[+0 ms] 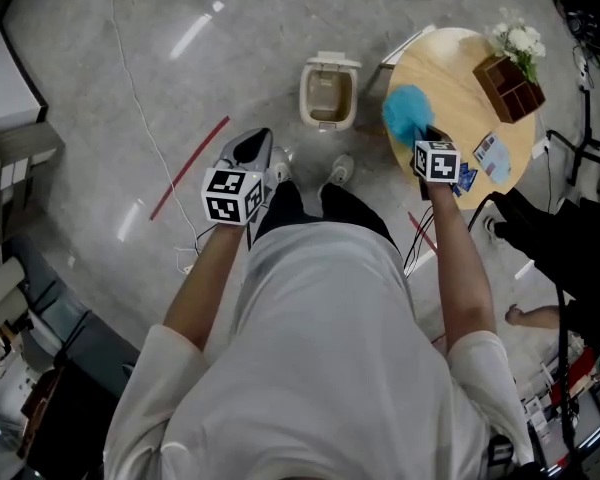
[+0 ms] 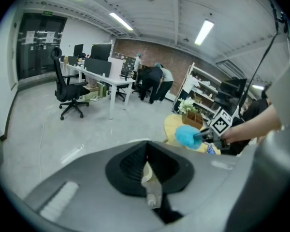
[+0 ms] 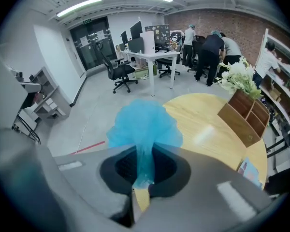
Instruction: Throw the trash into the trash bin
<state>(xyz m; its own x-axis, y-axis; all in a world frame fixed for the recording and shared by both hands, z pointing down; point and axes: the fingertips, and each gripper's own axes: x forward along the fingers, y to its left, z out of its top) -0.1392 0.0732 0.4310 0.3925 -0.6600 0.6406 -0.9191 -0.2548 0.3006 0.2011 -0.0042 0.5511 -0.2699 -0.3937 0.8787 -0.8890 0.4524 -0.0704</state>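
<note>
The right tongs (image 1: 421,136) are clenching a blue wad of trash (image 1: 407,114) above the edge of the round wooden worktop (image 1: 450,88), near the open trash bin (image 1: 306,94) standing on the floor (image 1: 130,88); the left tongs (image 1: 252,148) are hanging clenched, empty.

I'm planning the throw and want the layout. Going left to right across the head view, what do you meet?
left gripper → trash bin → blue crumpled trash → wooden organizer
</note>
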